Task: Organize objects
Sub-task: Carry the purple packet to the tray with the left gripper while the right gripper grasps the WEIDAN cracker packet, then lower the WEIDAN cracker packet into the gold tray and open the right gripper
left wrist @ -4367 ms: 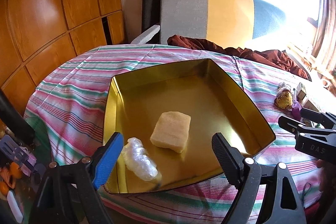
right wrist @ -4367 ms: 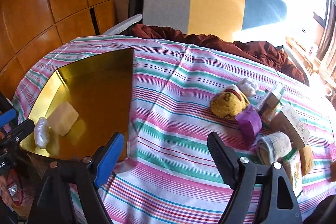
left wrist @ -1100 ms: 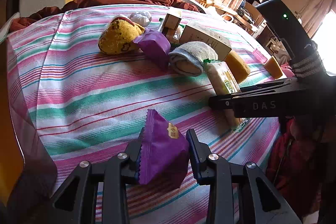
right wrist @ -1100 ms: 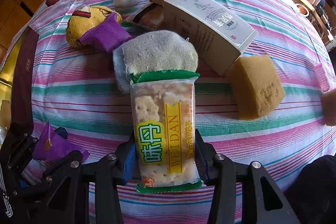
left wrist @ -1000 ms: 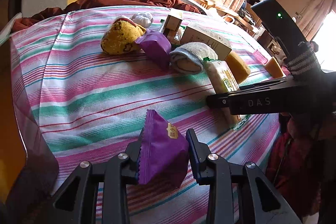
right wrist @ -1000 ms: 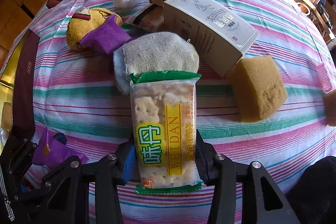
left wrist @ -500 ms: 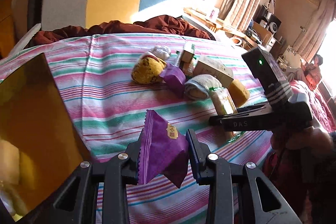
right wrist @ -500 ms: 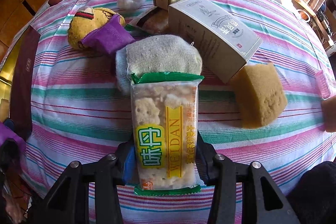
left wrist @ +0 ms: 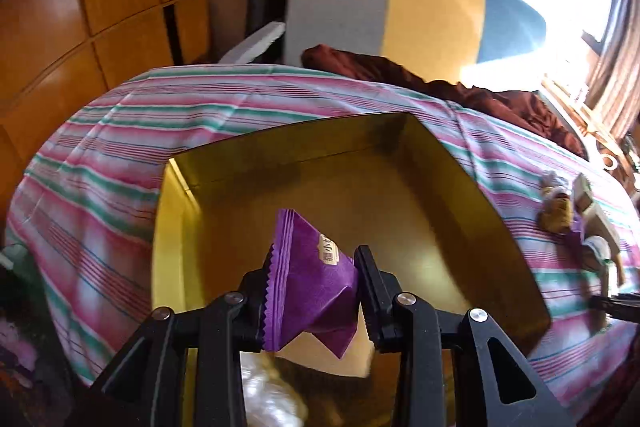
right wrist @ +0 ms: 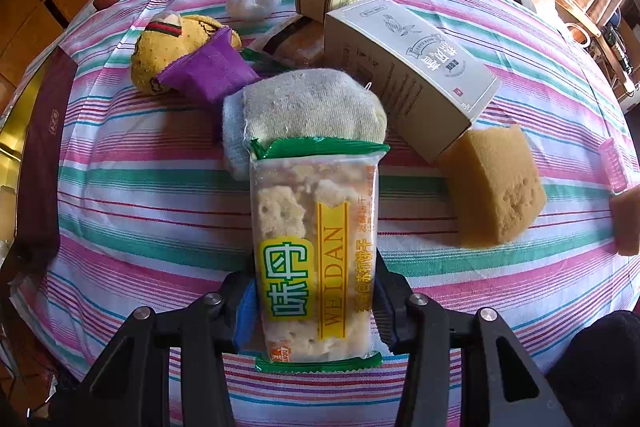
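The left gripper [left wrist: 312,291] pinches a purple packet [left wrist: 310,287] above the gold tray [left wrist: 472,187]; the right gripper [right wrist: 316,307] clamps a cracker pack [right wrist: 316,251] (both slippery wrappers). Either of the 2 could slide free, missing the tray.

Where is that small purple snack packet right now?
In the left wrist view, the small purple snack packet is pinched between the left gripper's fingers, held over the open gold metal tin on the striped tablecloth.

purple packet [left wrist: 310,287], gold tray [left wrist: 472,195], pink-green striped tablecloth [left wrist: 112,155].
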Demonstrator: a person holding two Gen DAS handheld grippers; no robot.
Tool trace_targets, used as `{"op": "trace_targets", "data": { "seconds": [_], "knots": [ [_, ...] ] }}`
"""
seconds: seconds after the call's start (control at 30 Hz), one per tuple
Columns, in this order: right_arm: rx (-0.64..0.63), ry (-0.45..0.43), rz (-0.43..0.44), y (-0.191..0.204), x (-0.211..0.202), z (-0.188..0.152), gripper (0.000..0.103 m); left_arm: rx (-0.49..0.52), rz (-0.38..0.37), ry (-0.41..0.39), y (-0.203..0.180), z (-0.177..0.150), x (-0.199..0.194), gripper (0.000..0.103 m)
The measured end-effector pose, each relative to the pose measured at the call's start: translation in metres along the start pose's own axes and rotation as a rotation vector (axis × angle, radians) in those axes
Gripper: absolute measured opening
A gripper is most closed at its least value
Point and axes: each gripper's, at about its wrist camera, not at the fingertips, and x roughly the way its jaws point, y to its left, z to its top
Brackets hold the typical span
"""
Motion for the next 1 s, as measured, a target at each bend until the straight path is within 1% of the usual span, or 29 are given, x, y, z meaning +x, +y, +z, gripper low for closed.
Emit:
{"op": "trace_targets", "data": {
  "seconds": [0.17, 0.2, 0.23, 0.3, 0.4, 0.47, 0.53, 0.7, 0.8, 1.0],
  "knots": [
    [0.0, 0.0, 0.0, 0.0, 0.0, 0.0, 0.048, -0.042, 0.099, 0.006, 0.031, -0.004, 0.013, 0.039],
    [0.0, 0.0, -0.001, 0.0, -0.001, 0.001, 0.048, -0.051, 0.106, 0.008, 0.035, -0.006, 0.013, 0.041],
    [-0.001, 0.0, -0.002, -0.001, -0.002, 0.003, 0.048, -0.058, 0.111, 0.007, 0.038, -0.008, 0.013, 0.044],
    [-0.004, -0.001, -0.006, -0.001, -0.002, 0.002, 0.048, -0.075, 0.123, -0.004, 0.042, -0.013, 0.009, 0.046],
    [-0.011, -0.004, -0.015, 0.001, -0.001, 0.001, 0.048, -0.099, 0.114, -0.007, 0.045, -0.021, 0.002, 0.046],
    [-0.013, -0.004, -0.018, 0.012, -0.008, -0.001, 0.048, -0.111, 0.11, -0.02, 0.043, -0.024, -0.004, 0.046],
    [-0.016, -0.004, -0.021, 0.019, -0.002, 0.0, 0.048, -0.125, 0.099, -0.03, 0.042, -0.028, -0.011, 0.046],
    [-0.037, -0.004, -0.026, 0.034, -0.008, -0.012, 0.047, -0.118, 0.079, -0.058, 0.032, -0.033, -0.028, 0.048],
    [-0.054, -0.005, -0.012, 0.044, -0.011, -0.019, 0.047, -0.111, 0.064, -0.075, 0.027, -0.033, -0.036, 0.048],
    [-0.108, -0.014, 0.047, 0.066, -0.017, -0.035, 0.048, -0.099, 0.039, -0.09, 0.017, -0.034, -0.046, 0.049]
  ]
}}
